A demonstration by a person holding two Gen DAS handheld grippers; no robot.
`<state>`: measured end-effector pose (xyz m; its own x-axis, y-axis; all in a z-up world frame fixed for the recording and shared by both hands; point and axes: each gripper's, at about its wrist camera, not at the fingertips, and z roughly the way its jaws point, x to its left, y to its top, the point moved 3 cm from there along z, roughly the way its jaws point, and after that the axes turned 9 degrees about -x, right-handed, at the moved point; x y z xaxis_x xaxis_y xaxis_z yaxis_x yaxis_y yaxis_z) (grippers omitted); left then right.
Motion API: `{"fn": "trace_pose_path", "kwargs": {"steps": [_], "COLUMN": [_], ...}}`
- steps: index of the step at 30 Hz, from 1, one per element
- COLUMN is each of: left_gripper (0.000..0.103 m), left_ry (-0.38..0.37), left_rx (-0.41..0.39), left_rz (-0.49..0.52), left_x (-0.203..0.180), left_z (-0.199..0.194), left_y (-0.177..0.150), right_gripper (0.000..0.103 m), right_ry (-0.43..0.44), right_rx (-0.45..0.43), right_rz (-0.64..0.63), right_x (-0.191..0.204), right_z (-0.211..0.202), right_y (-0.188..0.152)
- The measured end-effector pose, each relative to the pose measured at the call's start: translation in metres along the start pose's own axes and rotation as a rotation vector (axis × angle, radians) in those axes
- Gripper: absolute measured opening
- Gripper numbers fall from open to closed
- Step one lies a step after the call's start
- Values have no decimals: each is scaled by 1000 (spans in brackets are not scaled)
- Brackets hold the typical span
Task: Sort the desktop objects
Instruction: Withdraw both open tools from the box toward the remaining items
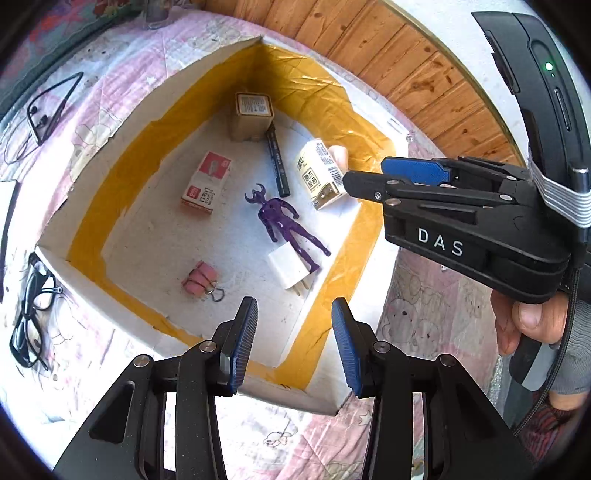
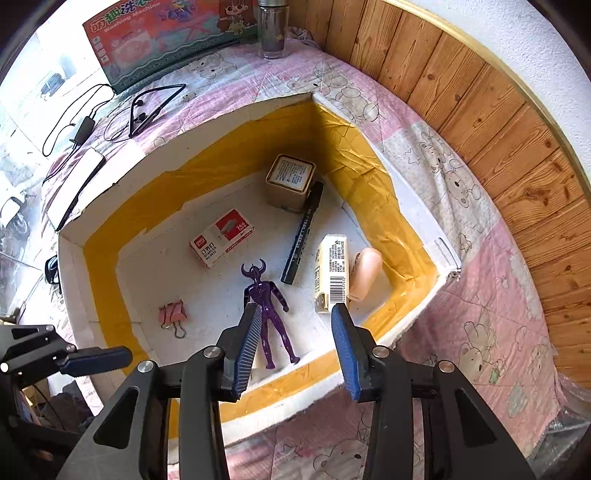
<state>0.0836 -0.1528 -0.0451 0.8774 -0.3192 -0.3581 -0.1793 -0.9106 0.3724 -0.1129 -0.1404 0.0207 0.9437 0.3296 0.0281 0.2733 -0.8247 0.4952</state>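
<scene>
A white foam box (image 1: 122, 129) (image 2: 207, 118) with yellow tape holds several objects: a purple figure (image 1: 284, 221) (image 2: 267, 306), a white charger plug (image 1: 290, 271), a pink binder clip (image 1: 201, 278) (image 2: 171, 314), a staples box (image 1: 207, 182) (image 2: 221, 236), a black marker (image 1: 277, 162) (image 2: 301, 236), a milk carton (image 1: 321, 173) (image 2: 332, 269), a brown tin (image 1: 251, 116) (image 2: 290, 182) and a beige oval thing (image 2: 365, 271). My left gripper (image 1: 293, 345) is open and empty above the box's near rim. My right gripper (image 2: 295, 350) (image 1: 369, 175) is open and empty above the box's right side.
Black glasses (image 1: 31, 314) lie left of the box. A neckband earphone (image 1: 51, 107) (image 2: 151, 107), a cable with a small adapter (image 2: 83, 127), a toy carton (image 2: 166, 37) and a glass jar (image 2: 271, 29) sit on the pink cloth. A wooden wall panel (image 2: 498, 129) runs along the right.
</scene>
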Motion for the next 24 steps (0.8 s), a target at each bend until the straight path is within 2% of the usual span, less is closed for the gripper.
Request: {"fn": "trace_pose_path", "kwargs": {"steps": [8,16,24], "left_gripper": [44,44,45], "left_ry": [26,55,103], "left_rx": [-81,-143,-280], "left_rz": [70,118,283], "left_x": [-13,-24,-57], "left_z": [-34,-50,-69], "left_y": [-15,-31,-46], "right_gripper": [45,49,50], "right_ry": [-23,-14,0], "right_rx": [-62,-126,-228], "right_rz": [-44,-42,-31], "right_x": [14,17,19], "right_z": [-38,-63,-85], "right_y": [-22,-48,-76]}}
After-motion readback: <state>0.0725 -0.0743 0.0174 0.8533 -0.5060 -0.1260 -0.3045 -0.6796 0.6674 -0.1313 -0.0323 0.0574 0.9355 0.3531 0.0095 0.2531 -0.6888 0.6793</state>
